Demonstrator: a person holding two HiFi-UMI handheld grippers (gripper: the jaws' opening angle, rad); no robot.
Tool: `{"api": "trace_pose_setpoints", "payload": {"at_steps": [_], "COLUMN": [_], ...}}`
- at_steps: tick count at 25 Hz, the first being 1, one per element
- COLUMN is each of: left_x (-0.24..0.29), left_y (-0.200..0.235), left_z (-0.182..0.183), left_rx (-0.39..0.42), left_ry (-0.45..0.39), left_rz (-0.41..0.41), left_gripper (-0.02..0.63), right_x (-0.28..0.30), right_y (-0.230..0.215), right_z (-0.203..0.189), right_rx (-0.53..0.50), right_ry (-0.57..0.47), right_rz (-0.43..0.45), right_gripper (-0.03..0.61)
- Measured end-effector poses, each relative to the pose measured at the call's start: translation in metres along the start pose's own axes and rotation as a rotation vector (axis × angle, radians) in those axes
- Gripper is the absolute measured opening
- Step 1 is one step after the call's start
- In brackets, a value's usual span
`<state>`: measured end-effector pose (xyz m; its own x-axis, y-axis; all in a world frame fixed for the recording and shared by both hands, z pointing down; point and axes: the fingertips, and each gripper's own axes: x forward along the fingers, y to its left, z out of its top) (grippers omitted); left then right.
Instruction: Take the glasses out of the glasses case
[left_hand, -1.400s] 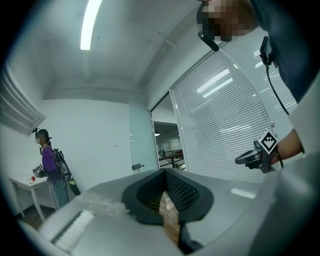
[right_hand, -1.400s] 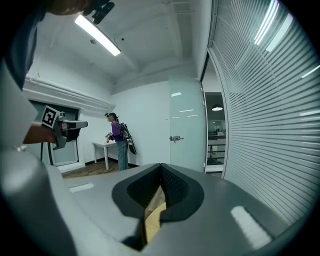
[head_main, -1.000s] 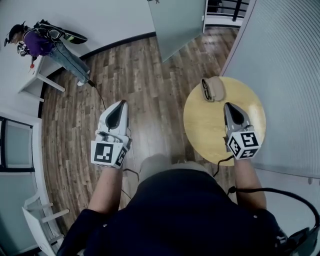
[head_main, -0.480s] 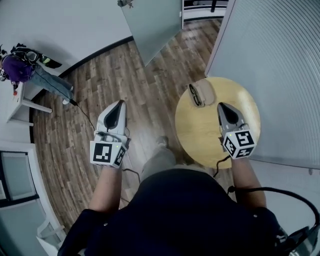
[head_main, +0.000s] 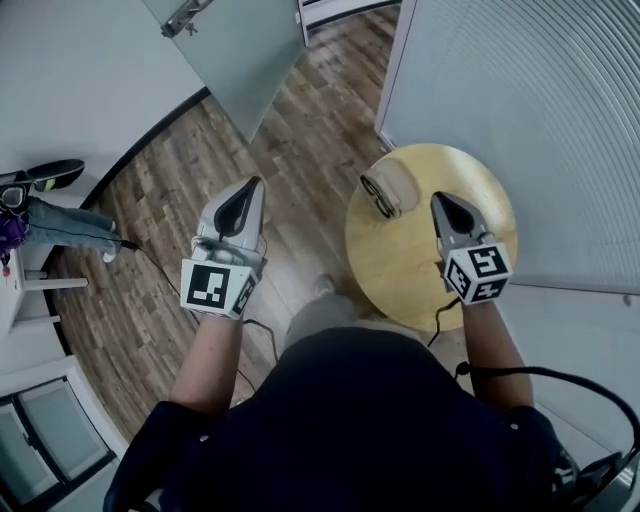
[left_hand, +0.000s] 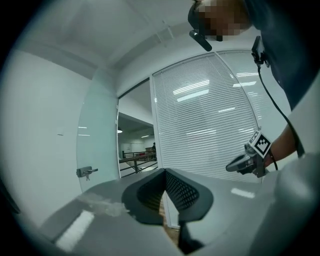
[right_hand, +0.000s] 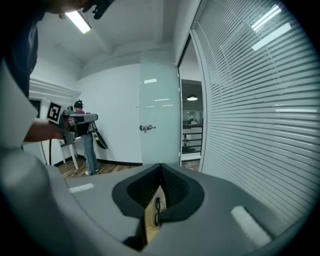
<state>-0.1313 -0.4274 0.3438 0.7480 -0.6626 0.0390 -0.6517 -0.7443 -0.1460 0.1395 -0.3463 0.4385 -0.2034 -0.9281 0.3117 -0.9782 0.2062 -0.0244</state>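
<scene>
The case lay at the far left edge of the round table, with the dark glasses showing along its left side. Whether they sat in an open half or on top could not be told. Reaching them well probably called for opening the right gripper first, bringing it low over the frame, and steadying the case with the left gripper so it would not slide off the edge. Both grippers had their jaws closed tip to tip on nothing. The right one hovered over the table, close on the case's near side, pointing far. The left hung over the floor, well left of the table, also pointing far.
</scene>
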Motion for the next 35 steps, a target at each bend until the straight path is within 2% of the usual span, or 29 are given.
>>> {"api": "trace_pose_setpoints", "payload": {"at_steps": [6,12,15,20,25,29,35], "left_x": [0.051,0.084,0.096,0.124,0.14,0.141,0.14], "left_y": [0.025,0.015,0.008,0.008,0.009,0.005,-0.003], "left_z": [-0.014,-0.032,-0.041,-0.059,-0.088,-0.124,-0.159], "left_rx": [-0.032,-0.067,-0.083,-0.077,-0.087,-0.08,-0.118], "left_ry": [0.014,0.026,0.044,0.076,0.092,0.169,0.215], "left_rz": [-0.157,-0.218,-0.229,-0.202,-0.191,-0.185,-0.187], "left_gripper": [0.003,0.004,0.003,0.005,0.005,0.005,0.003], "right_x": [0.022,0.026,0.032,0.061,0.095,0.116,0.131], "right_y": [0.001,-0.004,-0.009,-0.014,-0.014,-0.011,-0.005], "right_z": [0.006,-0.008,-0.018,-0.05,-0.083,-0.11,-0.143], "right_rx": [0.037,0.077,0.095,0.109,0.11,0.119,0.149], "right_ry": [0.041,0.067,0.094,0.164,0.222,0.252,0.295], "right_rz": [-0.093,-0.088,-0.08,-0.021,0.036,0.059,0.082], "right_gripper": [0.009,0.009,0.009,0.011,0.011,0.015,0.052]}}
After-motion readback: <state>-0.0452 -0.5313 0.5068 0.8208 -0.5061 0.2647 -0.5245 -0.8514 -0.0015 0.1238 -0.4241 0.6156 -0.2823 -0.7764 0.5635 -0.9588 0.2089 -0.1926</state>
